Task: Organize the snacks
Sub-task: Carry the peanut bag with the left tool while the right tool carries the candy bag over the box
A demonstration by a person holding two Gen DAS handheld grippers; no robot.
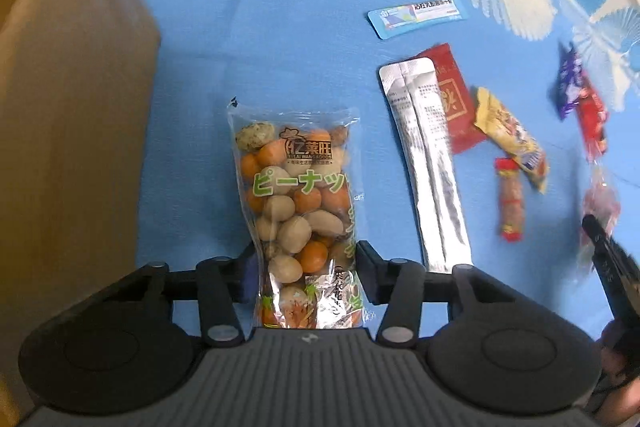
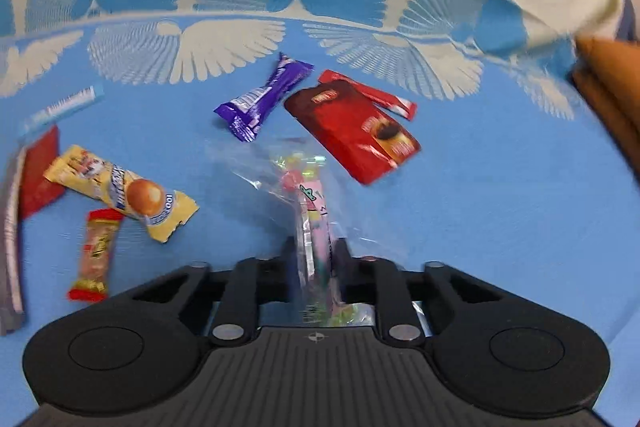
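My left gripper (image 1: 306, 259) is shut on a clear bag of coated peanuts (image 1: 298, 187), held by its lower part above the blue cloth (image 1: 280, 27). My right gripper (image 2: 314, 251) is shut on a clear plastic packet of pink and green candy (image 2: 310, 203), held up over the cloth (image 2: 500, 207). The right gripper also shows at the right edge of the left wrist view (image 1: 608, 255). Loose snacks lie on the cloth: a silver sachet pair (image 1: 430, 171), a red packet (image 1: 452, 99), a yellow wrapper (image 2: 120, 191), a purple bar (image 2: 264, 99), and a dark red packet (image 2: 356, 127).
A tan cardboard box (image 1: 68, 107) stands at the left of the left wrist view. A small red-ended sausage stick (image 2: 96, 255) and a light blue strip packet (image 1: 418, 15) lie on the cloth. A brown object (image 2: 608, 95) sits at the right edge of the right wrist view.
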